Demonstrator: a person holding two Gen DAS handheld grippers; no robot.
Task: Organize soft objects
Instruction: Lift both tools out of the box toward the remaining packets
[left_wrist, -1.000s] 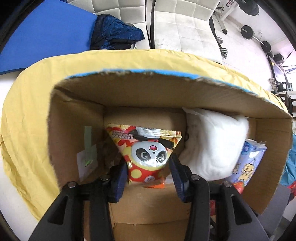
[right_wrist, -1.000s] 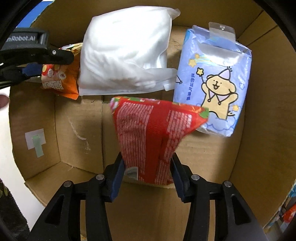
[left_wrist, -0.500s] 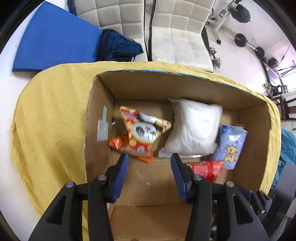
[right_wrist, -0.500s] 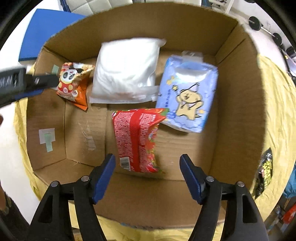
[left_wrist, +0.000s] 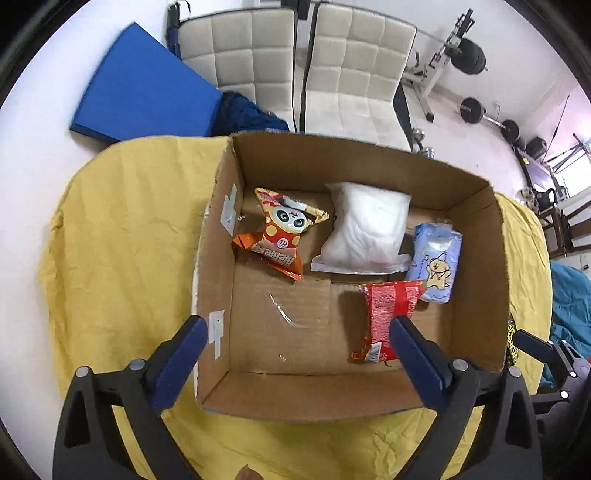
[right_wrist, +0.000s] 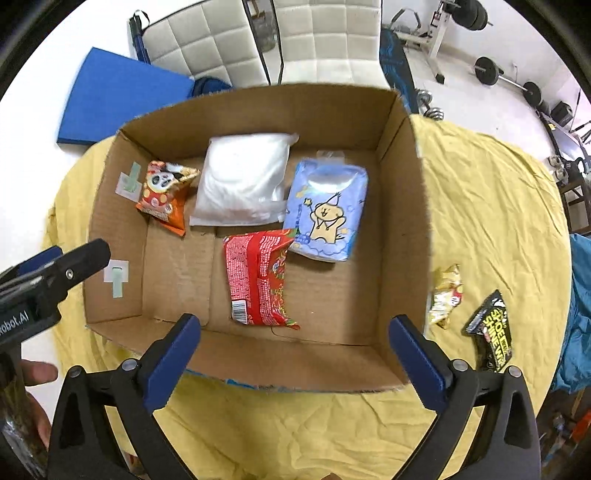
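An open cardboard box (left_wrist: 476, 236) (right_wrist: 402, 206) stands on a yellow cloth. Inside lie a panda snack bag (left_wrist: 284, 229) (right_wrist: 164, 192), a white soft pack (left_wrist: 365, 229) (right_wrist: 243, 177), a blue tissue pack with a cartoon bear (left_wrist: 436, 258) (right_wrist: 327, 210) and a red snack bag (left_wrist: 388, 310) (right_wrist: 258, 273). My left gripper (left_wrist: 295, 347) is open and empty above the box's near wall. My right gripper (right_wrist: 295, 350) is open and empty above the near wall too. The left gripper's finger also shows in the right wrist view (right_wrist: 74, 262).
A gold snack packet (right_wrist: 445, 291) and a black-yellow packet (right_wrist: 493, 332) lie on the yellow cloth (right_wrist: 480, 206) right of the box. White chairs (left_wrist: 347, 74), a blue mat (left_wrist: 140, 88) and gym weights stand beyond the table.
Both grippers let go of their bags, opened wide and pulled back up out of the box. The panda bag and the red bag now lie on the box floor.
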